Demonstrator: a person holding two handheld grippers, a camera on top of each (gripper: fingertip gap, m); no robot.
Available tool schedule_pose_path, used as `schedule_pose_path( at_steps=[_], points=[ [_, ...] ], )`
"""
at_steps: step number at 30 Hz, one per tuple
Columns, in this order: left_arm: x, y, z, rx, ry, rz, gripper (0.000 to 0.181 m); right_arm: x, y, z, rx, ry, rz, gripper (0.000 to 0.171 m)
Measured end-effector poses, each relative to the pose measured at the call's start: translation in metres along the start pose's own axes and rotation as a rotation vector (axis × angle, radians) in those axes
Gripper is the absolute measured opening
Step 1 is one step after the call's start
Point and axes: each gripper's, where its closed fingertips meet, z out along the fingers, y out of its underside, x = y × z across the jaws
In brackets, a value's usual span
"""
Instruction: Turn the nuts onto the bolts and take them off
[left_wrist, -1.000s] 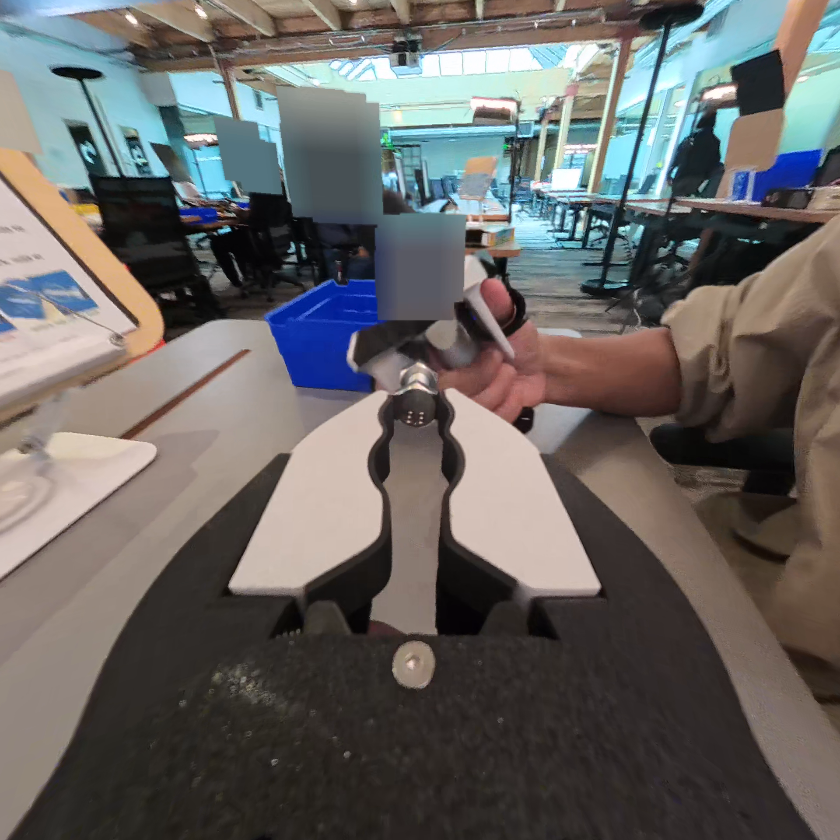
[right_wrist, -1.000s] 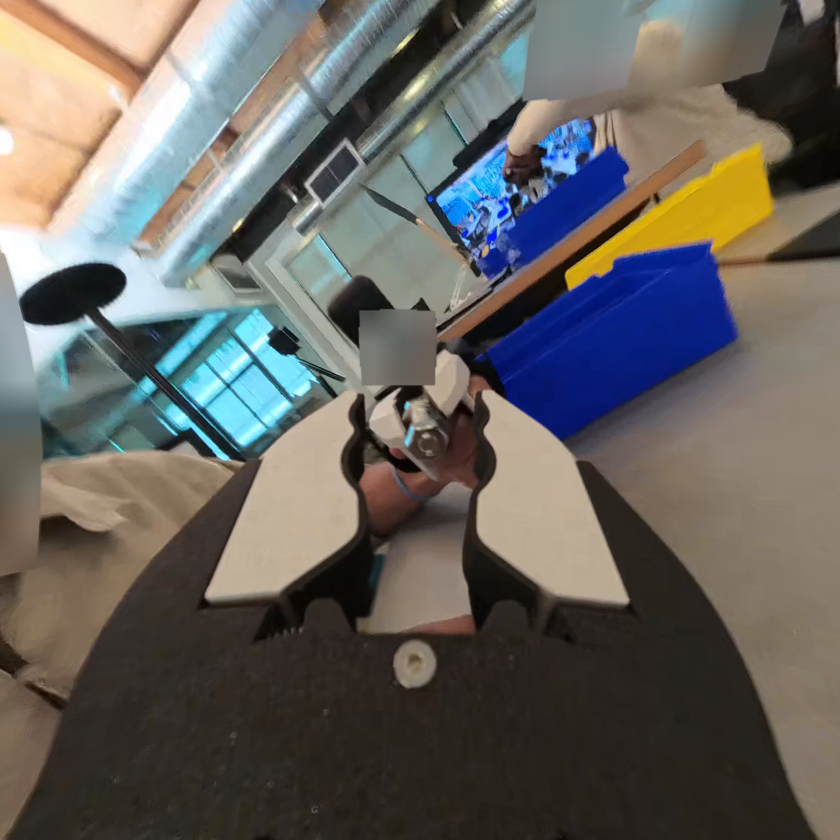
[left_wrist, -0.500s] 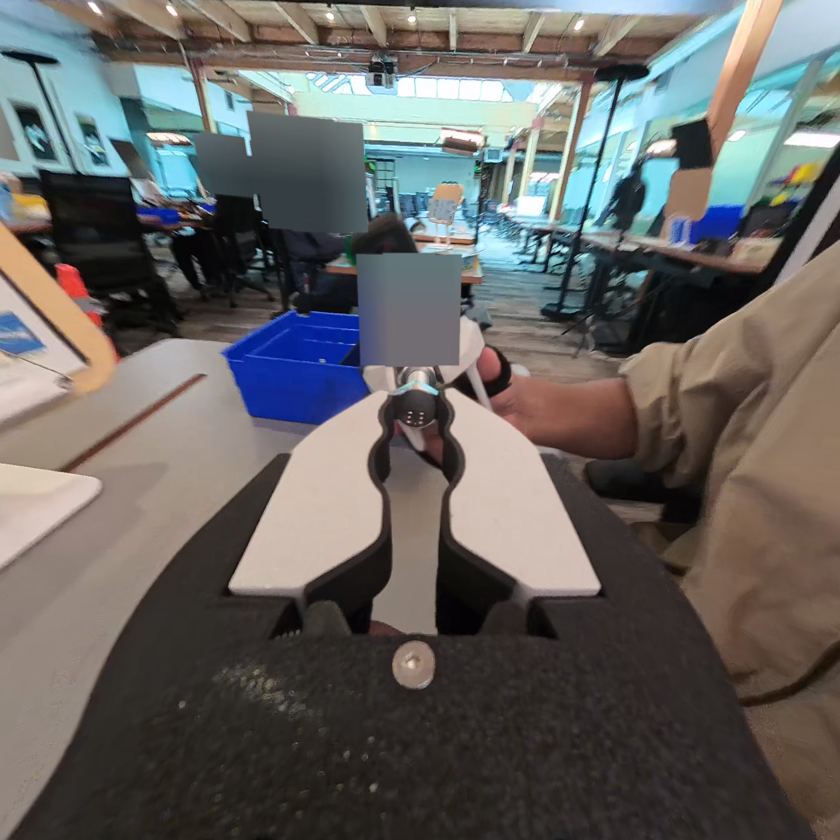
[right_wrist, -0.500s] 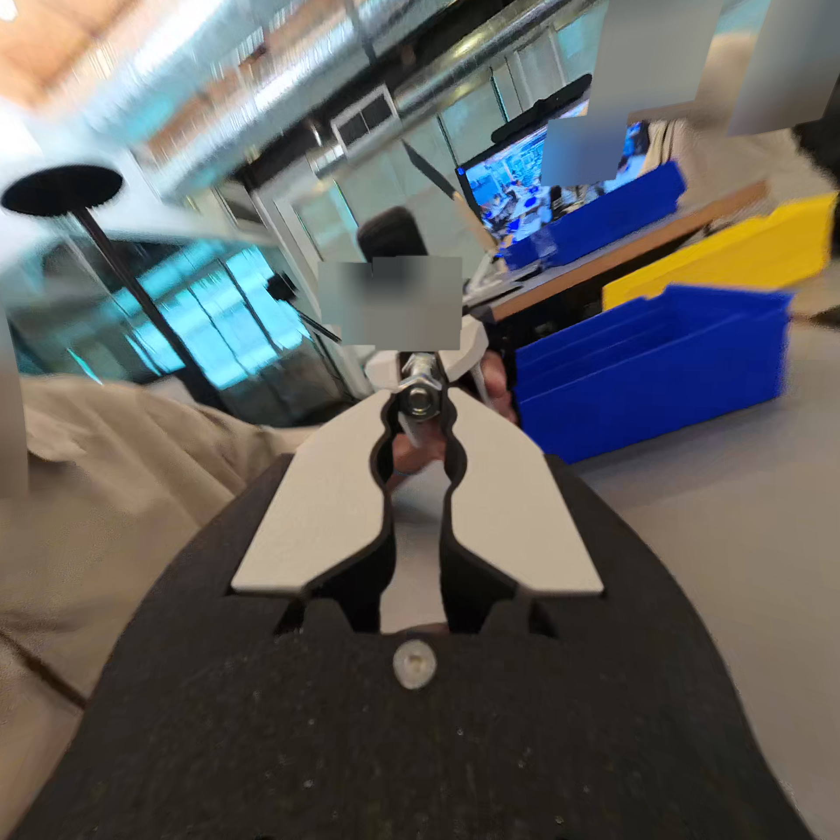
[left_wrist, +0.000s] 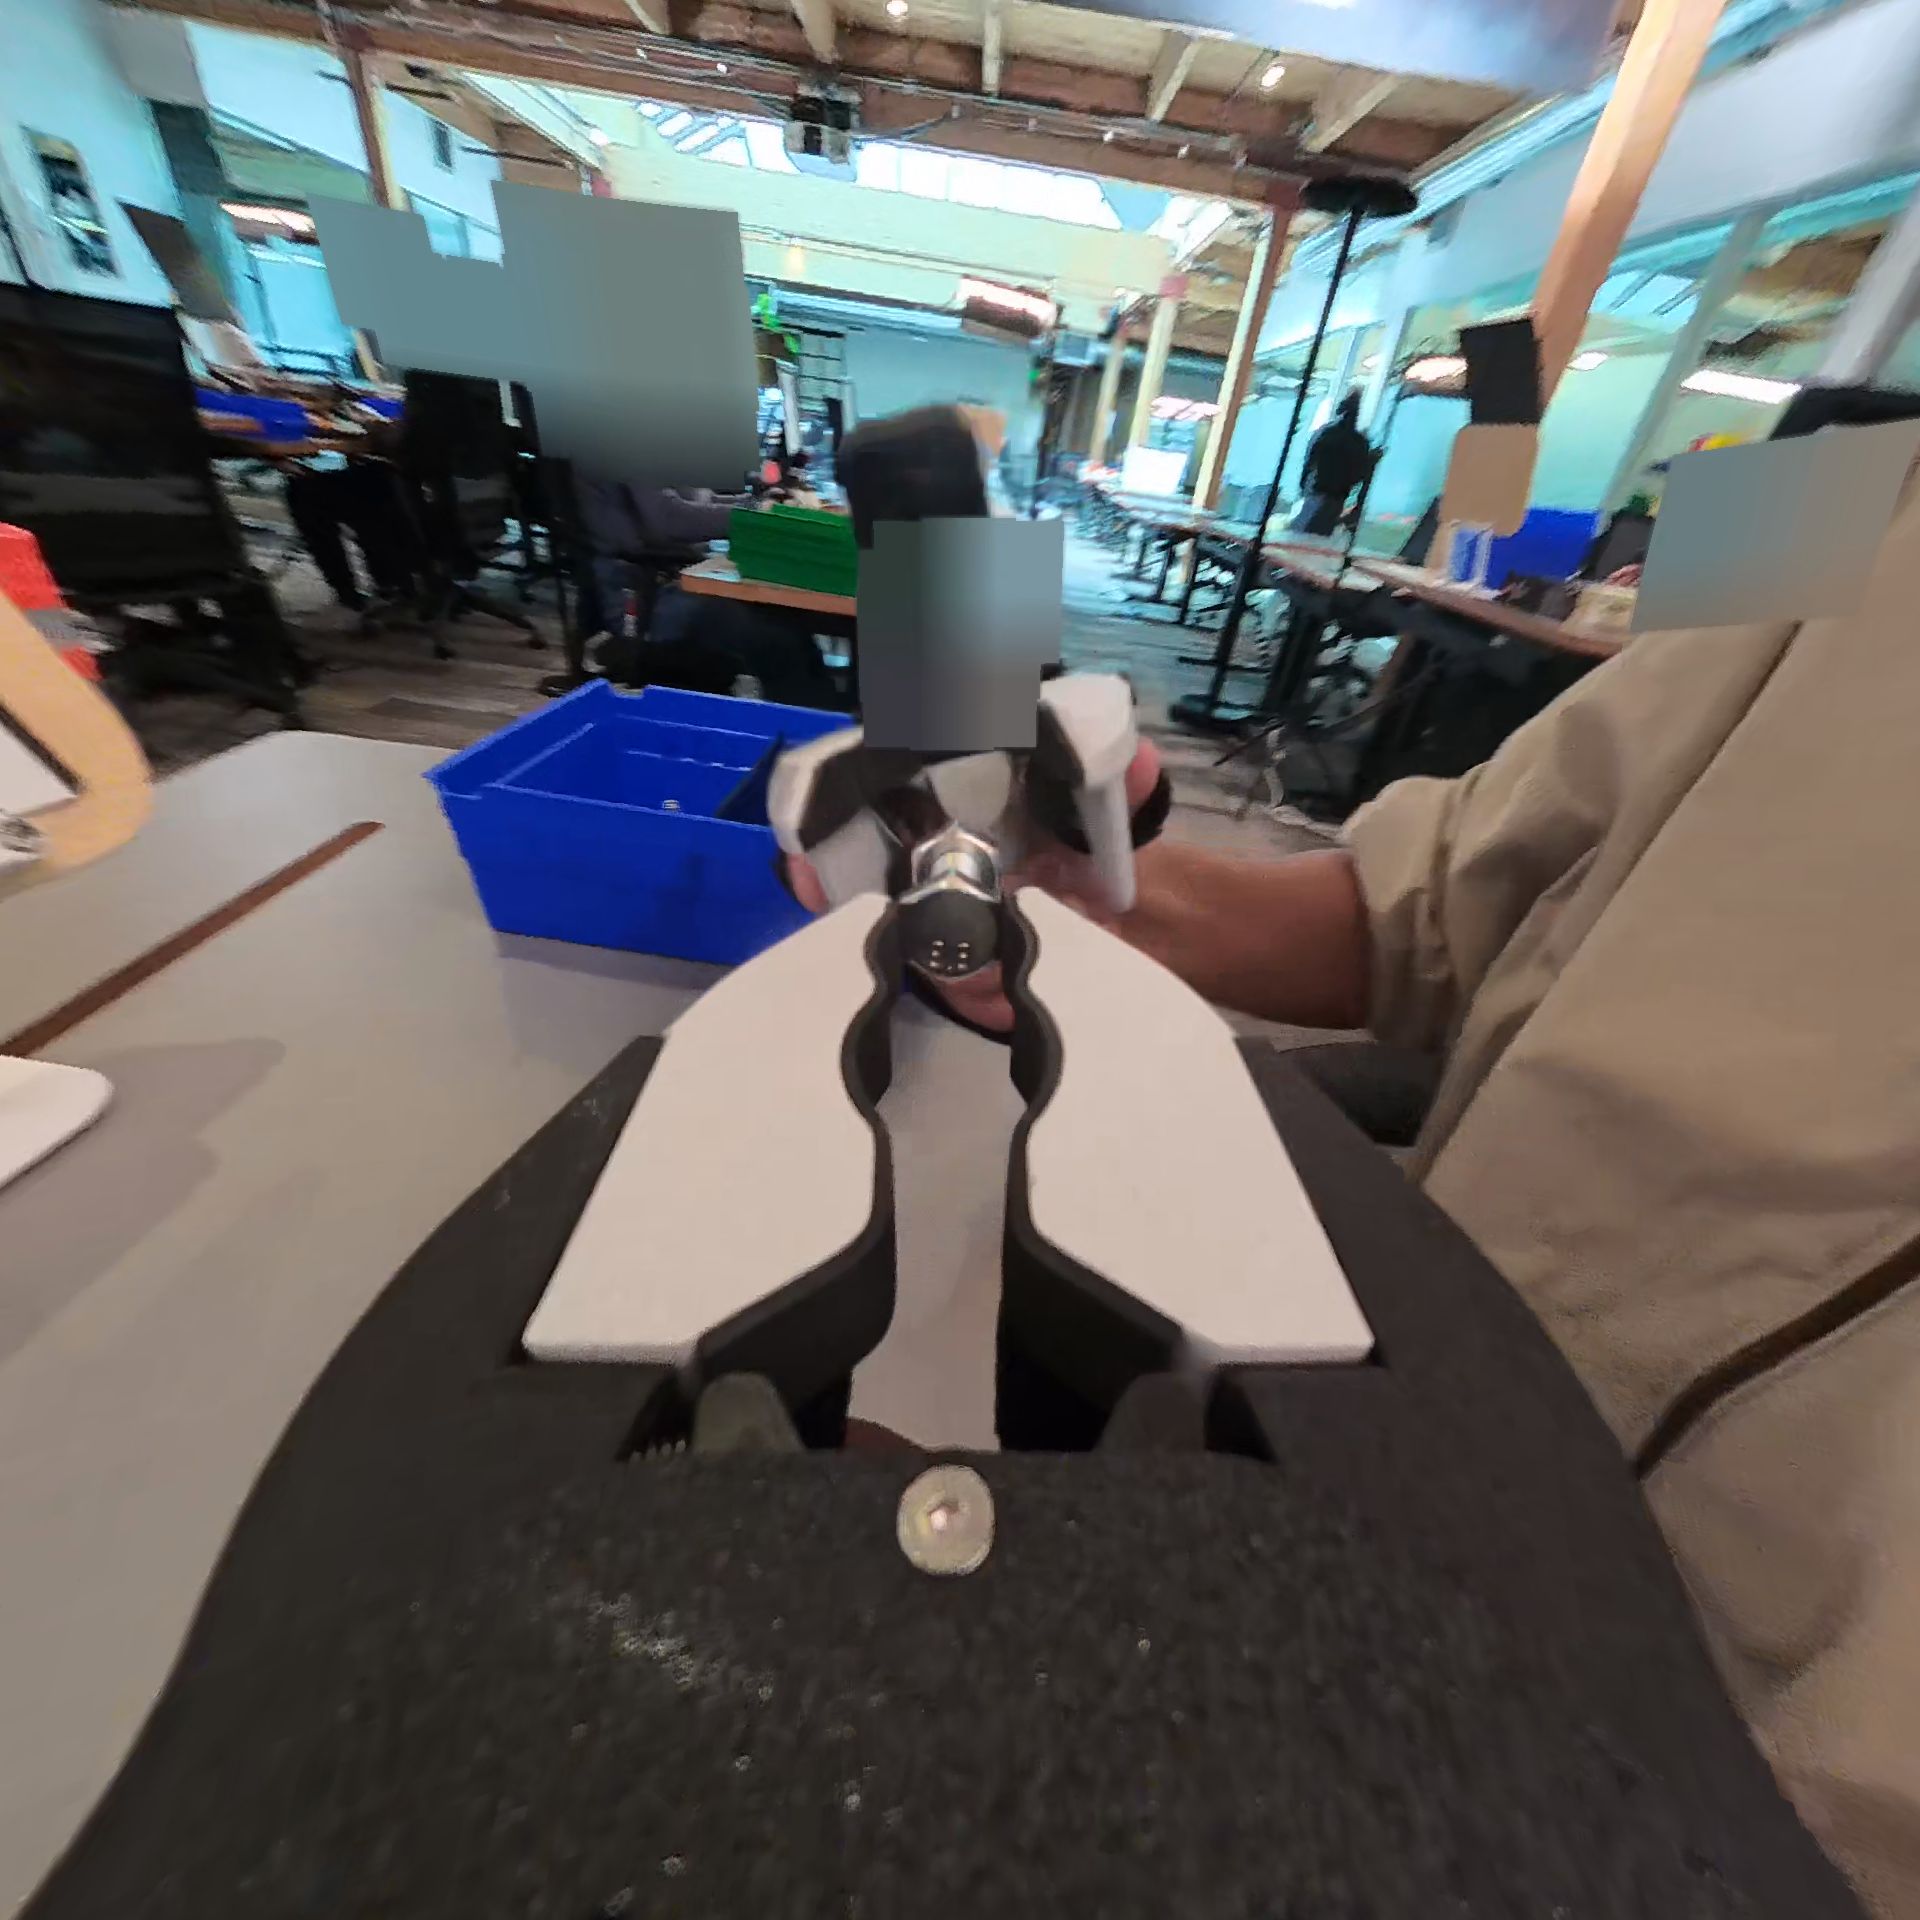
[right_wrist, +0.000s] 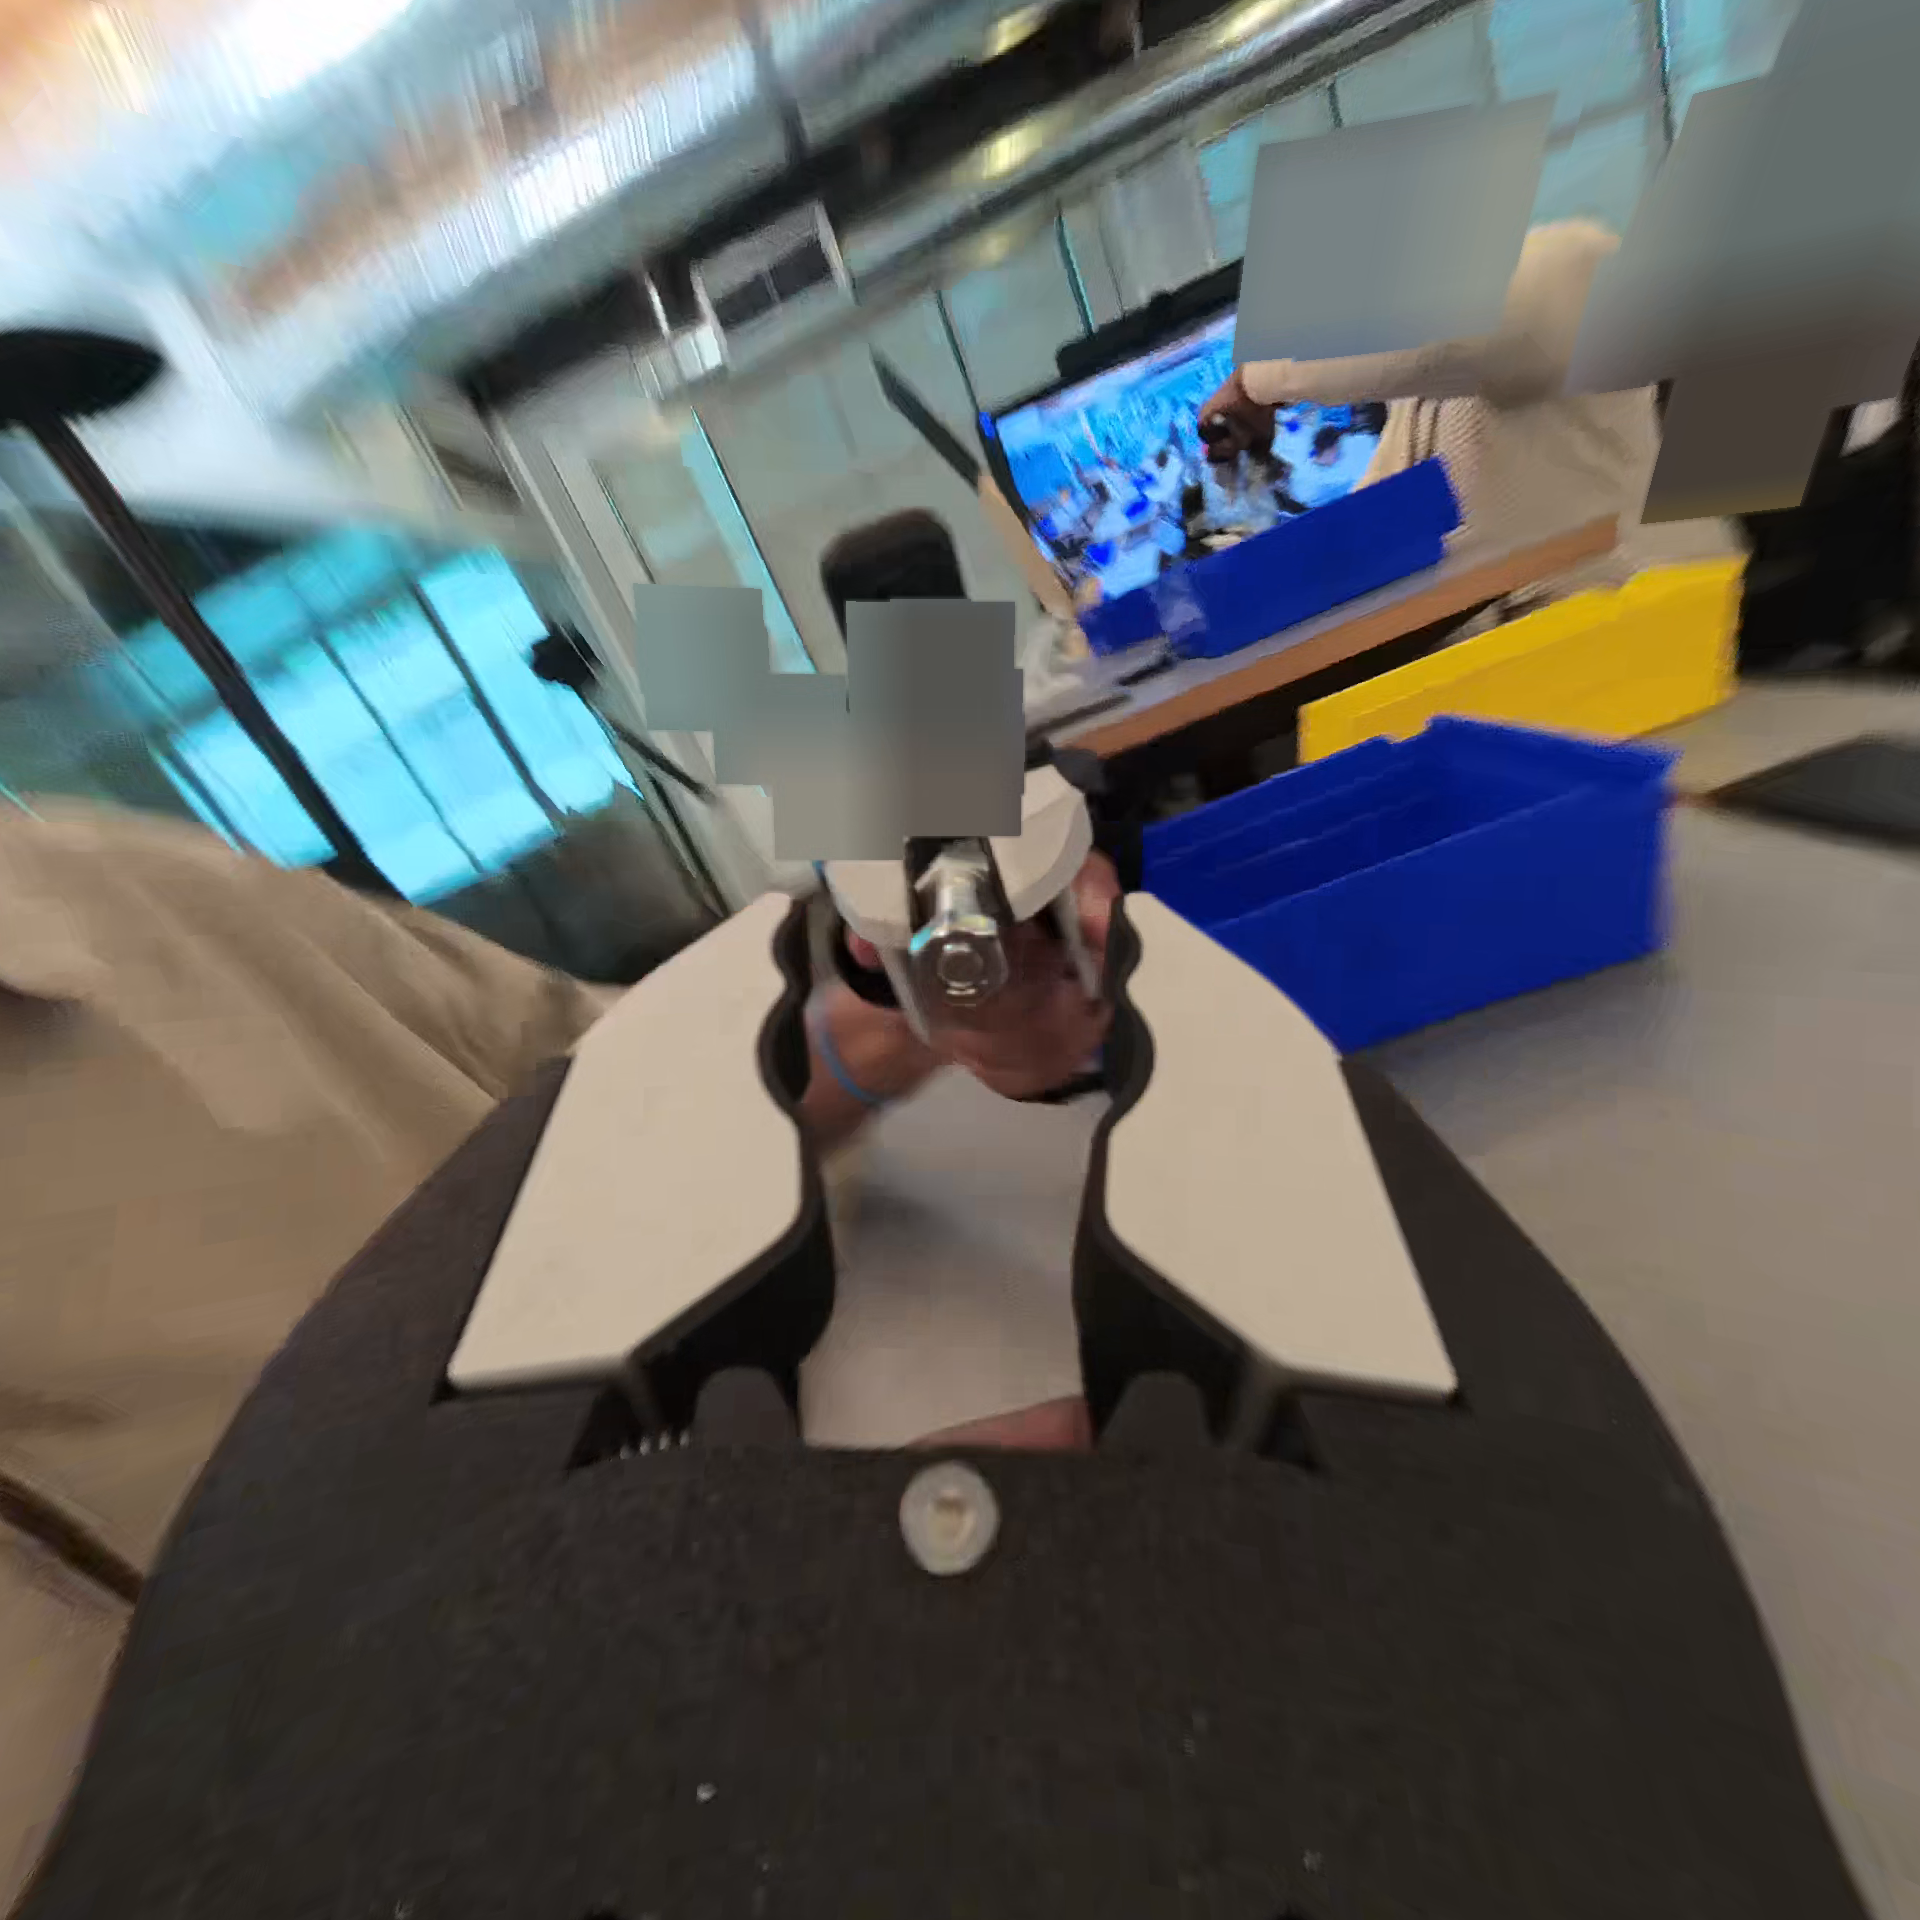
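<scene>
Left claw (left_wrist: 951, 940): we see it clamped on the head of the bolt (left_wrist: 948, 935), which sits between its two tips, above the grey table (left_wrist: 312, 1091).
Right claw (right_wrist: 951, 961): its fingers stand apart, one at each side of the nut (right_wrist: 961, 961), and touch nothing.
Nut: it sits on the threaded end of the bolt; in the left wrist view it shows just behind the bolt head (left_wrist: 951, 857).
Change: half a second ago the right claw was closed on the nut; now it has let go. The left claw keeps its hold on the bolt. The blue bin (left_wrist: 634, 821) stays on the table beyond the claws.
Writing: small raised marks show on the bolt head, but we cannot read them.
Hidden: grey patches cover the upper part of each far claw in both views. The right wrist view is blurred by motion, so the thread of the bolt is hard to make out. The hand (left_wrist: 1174, 935) that holds the right claw is partly behind it, and the beige sleeve (left_wrist: 1610, 935) is cut by the picture edge.
</scene>
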Motion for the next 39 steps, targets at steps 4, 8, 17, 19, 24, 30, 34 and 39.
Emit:
schedule_pose_path(
  at_steps=[4,8,17,19,24,30,34,39],
  points=[
    [-0.004,0.007,-0.001,-0.041,-0.088,0.117,0.017,0.008,0.01,0.002,0.152,-0.096,0.485,0.04],
    [-0.003,0.021,0.004,-0.077,-0.105,0.152,0.017,0.007,0.024,0.008,0.154,-0.128,0.551,0.018],
    [0.01,0.027,0.005,0.009,0.075,-0.166,0.018,-0.005,0.038,0.005,-0.08,0.002,-0.193,0.018],
    [0.016,0.029,0.008,0.014,0.129,-0.214,0.018,-0.011,0.039,0.002,-0.123,0.03,-0.529,0.018],
    [0.015,0.032,0.012,0.026,0.131,-0.213,0.017,-0.01,0.041,-0.003,-0.148,0.095,-0.717,0.026],
    [0.008,0.032,0.008,-0.012,0.012,-0.031,0.018,-0.008,0.037,-0.01,0.021,-0.012,0.046,0.05],
    [0.002,0.034,0.004,-0.058,-0.068,0.096,0.018,-0.004,0.035,-0.012,0.16,-0.121,0.503,0.04],
    [0.005,0.041,0.005,-0.115,-0.078,0.168,0.018,0.002,0.051,-0.004,0.11,-0.108,0.635,0.019]
  ],
)
